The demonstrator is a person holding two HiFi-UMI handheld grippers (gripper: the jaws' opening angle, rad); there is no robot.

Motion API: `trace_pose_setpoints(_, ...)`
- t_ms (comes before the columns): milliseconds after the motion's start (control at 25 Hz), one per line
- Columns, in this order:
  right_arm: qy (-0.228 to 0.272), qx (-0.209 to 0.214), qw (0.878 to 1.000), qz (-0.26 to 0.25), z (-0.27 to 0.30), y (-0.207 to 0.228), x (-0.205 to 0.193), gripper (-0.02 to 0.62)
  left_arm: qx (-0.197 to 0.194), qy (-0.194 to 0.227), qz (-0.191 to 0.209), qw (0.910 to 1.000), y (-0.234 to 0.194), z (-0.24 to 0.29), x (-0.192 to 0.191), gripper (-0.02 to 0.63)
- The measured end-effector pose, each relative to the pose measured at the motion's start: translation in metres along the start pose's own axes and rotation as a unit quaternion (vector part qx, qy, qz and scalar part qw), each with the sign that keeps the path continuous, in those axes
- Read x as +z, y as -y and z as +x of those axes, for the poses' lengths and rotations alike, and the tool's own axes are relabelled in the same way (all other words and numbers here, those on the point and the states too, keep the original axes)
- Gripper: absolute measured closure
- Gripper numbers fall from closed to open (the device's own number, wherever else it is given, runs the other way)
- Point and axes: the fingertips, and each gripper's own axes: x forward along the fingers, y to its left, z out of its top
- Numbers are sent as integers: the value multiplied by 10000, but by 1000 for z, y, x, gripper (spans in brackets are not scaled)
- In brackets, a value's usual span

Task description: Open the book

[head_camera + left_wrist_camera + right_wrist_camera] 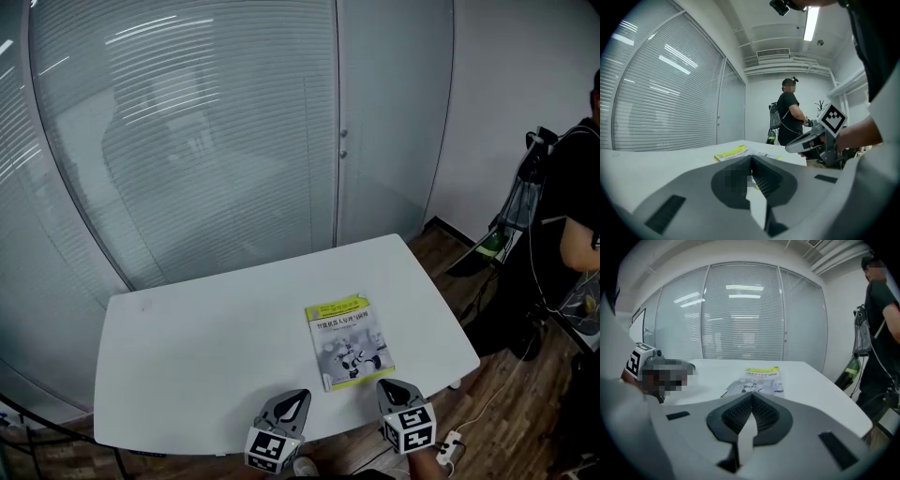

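**Two empty grippers hovering by a closed book**

Both are hanging over the near edge of the white table point(187, 356). The left gripper point(289, 405) is holding its jaws pressed together on nothing. The book point(349, 341) is lying flat and closed just beyond, nearer the right gripper point(395, 389), whose jaws are also meeting, empty. The book is looking thin, light and floppy, and is likely to slide. Lifting the cover's free edge seems best. Its yellow band is carrying print too small to read.

White table point(187, 356), glass wall point(187, 141), person point(574, 187) nearby
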Motion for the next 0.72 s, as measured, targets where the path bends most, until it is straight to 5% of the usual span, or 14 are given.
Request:
trace_pose_setpoints(240, 4, -167, 9998, 110, 12, 16, 2, 584, 26, 15, -118, 9999, -13, 6, -7, 595)
trace_pose_setpoints(400, -367, 26, 9976, 581, 25, 31, -14, 468, 83, 114, -239, 9996, -4, 4, -8, 595)
trace_pose_setpoints(720, -936, 101, 9920, 842, 47, 76, -25, 419, 442, 56, -283, 9986, 9, 5, -14, 595)
